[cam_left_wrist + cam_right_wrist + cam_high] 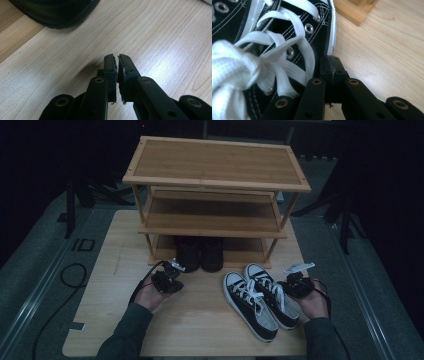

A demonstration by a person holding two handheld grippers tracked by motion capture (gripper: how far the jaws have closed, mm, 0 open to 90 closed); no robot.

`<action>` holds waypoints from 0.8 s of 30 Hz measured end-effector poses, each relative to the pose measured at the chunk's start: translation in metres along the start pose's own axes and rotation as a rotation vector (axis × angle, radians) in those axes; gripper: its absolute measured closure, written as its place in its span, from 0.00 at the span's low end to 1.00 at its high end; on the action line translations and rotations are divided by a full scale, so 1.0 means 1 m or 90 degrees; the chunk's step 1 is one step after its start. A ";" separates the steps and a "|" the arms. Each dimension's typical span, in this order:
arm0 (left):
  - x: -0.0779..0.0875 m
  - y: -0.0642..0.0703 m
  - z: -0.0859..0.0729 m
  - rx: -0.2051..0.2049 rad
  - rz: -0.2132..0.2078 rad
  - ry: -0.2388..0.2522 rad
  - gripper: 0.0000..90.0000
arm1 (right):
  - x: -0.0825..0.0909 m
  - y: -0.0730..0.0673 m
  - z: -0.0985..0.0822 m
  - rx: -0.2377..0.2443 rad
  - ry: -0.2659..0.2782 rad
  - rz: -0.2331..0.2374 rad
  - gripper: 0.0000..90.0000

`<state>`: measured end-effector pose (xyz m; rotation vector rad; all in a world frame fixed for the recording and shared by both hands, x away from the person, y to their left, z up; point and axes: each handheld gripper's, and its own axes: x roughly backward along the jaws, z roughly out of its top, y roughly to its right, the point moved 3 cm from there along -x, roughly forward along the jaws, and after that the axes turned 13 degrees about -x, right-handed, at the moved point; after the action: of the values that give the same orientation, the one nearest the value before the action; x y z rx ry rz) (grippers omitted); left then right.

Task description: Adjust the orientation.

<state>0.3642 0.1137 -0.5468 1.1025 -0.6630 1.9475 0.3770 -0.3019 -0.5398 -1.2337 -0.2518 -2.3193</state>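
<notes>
A pair of black canvas sneakers with white laces and soles lies on the table, the left sneaker point(250, 306) beside the right sneaker point(271, 295). My right gripper point(289, 283) is shut and empty, its tips point(332, 65) right beside the outer side of the right sneaker point(274, 37); I cannot tell if they touch it. My left gripper point(172, 272) hovers low over the bare table point(162, 37), shut with only a hairline gap between its pads point(117, 65) and nothing held. A dark shoe's toe point(57, 12) lies just beyond it.
A three-shelf bamboo rack point(215, 165) stands at the table's far side. A pair of black shoes point(200, 252) sits on its bottom shelf. The rack's foot point(353, 10) is just past the sneaker's toe. The table edge point(190, 352) runs in front.
</notes>
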 end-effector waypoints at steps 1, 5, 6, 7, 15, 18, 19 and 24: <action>0.000 0.000 0.000 0.001 0.000 0.000 0.95 | -0.001 0.000 0.002 0.005 -0.002 0.002 1.00; 0.000 -0.002 -0.001 0.004 0.002 0.001 0.95 | -0.004 0.001 0.008 0.008 -0.006 0.013 1.00; 0.001 -0.002 -0.002 0.000 0.002 -0.002 0.95 | -0.004 0.001 0.009 0.008 -0.008 0.014 1.00; 0.001 -0.002 -0.002 0.001 0.002 -0.002 0.95 | -0.005 0.001 0.010 0.010 -0.010 0.014 1.00; 0.001 -0.004 -0.003 0.005 0.007 0.001 0.92 | -0.004 0.001 0.010 0.012 -0.013 0.014 1.00; 0.002 -0.005 -0.003 0.004 0.007 0.000 0.91 | -0.004 0.001 0.010 0.010 -0.014 0.010 0.98; 0.002 -0.005 -0.003 0.003 0.007 0.000 0.91 | -0.004 0.001 0.010 0.010 -0.014 0.006 0.97; 0.004 -0.004 -0.005 0.008 0.007 0.006 0.90 | -0.001 0.003 0.010 0.005 -0.014 -0.003 0.88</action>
<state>0.3639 0.1208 -0.5453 1.1000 -0.6538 1.9679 0.3860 -0.2999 -0.5346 -1.2558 -0.2718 -2.3075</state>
